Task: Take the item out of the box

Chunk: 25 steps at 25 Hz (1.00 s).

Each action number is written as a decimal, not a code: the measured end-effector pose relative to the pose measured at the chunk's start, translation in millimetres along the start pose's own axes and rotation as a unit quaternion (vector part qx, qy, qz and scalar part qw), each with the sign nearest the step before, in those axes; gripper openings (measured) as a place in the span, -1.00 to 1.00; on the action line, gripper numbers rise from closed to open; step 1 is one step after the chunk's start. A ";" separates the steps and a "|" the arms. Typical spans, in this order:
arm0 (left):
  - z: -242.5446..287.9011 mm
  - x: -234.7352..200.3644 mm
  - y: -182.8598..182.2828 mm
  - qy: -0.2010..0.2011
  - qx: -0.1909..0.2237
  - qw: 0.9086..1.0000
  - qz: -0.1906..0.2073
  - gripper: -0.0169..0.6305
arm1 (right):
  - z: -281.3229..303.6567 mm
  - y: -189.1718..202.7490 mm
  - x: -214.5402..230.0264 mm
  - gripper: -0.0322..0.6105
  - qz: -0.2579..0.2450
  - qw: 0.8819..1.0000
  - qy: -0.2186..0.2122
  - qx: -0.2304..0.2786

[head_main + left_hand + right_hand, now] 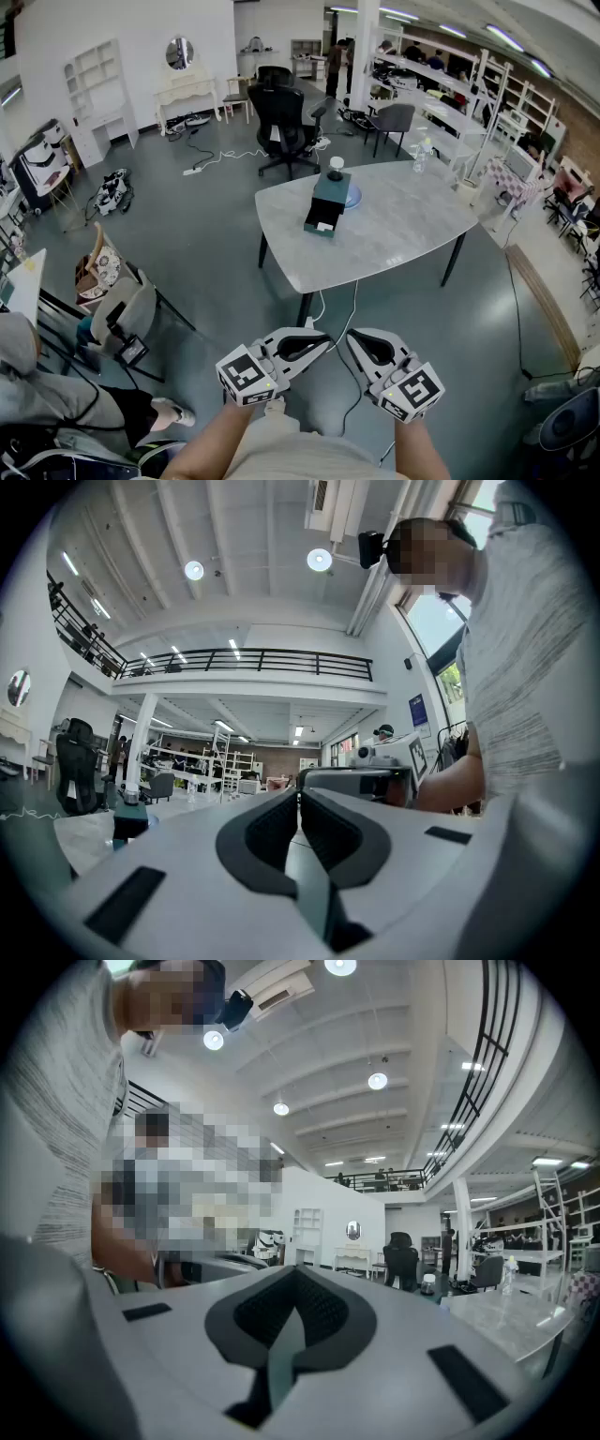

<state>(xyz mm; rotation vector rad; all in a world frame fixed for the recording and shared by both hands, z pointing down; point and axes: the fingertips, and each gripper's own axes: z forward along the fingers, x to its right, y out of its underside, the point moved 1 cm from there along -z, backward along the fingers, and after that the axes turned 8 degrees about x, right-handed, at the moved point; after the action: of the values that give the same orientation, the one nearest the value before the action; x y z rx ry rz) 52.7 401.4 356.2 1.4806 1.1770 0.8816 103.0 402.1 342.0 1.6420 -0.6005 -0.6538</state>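
Well short of the bench (412, 225), the left gripper (319, 341) and right gripper (356, 339) sit level, close to the person's body, tips angled toward each other, jaws together and empty. On the bench's middle stands the teal box (328, 206), a small jar (336, 169) atop it

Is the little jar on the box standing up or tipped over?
Standing up: the jar sits atop the dark box, white lid uppermost.
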 end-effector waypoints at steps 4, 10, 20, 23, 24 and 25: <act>13.0 -0.1 -0.5 0.009 -0.001 1.000 0.007 -0.89 | -6.8 -0.7 11.0 -0.85 0.003 1.000 0.006 0.002; 21.9 -8.8 -2.4 0.009 -0.003 1.000 0.006 -0.89 | -2.1 -2.4 19.2 -0.85 0.006 1.000 0.001 0.005; 27.5 -13.0 2.6 0.006 -0.008 1.000 0.001 -0.88 | 1.1 3.2 21.1 -0.84 0.021 0.999 -0.021 0.012; 27.0 -14.3 -3.6 0.006 -0.008 1.000 -0.003 -0.88 | 4.1 -4.4 17.5 -0.84 0.033 0.999 -0.028 0.020; 27.3 -13.9 -4.1 0.007 -0.008 1.000 -0.004 -0.88 | 3.9 -4.6 17.2 -0.84 0.034 0.999 -0.025 0.020; 28.6 -12.7 -2.2 0.009 -0.009 1.000 -0.004 -0.88 | 2.0 -2.6 18.0 -0.84 0.033 0.999 -0.022 0.020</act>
<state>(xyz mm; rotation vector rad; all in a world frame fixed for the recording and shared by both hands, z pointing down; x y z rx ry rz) 75.7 381.7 348.1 1.4544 1.1857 0.8996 114.4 388.5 337.6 1.6414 -0.7003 -0.6349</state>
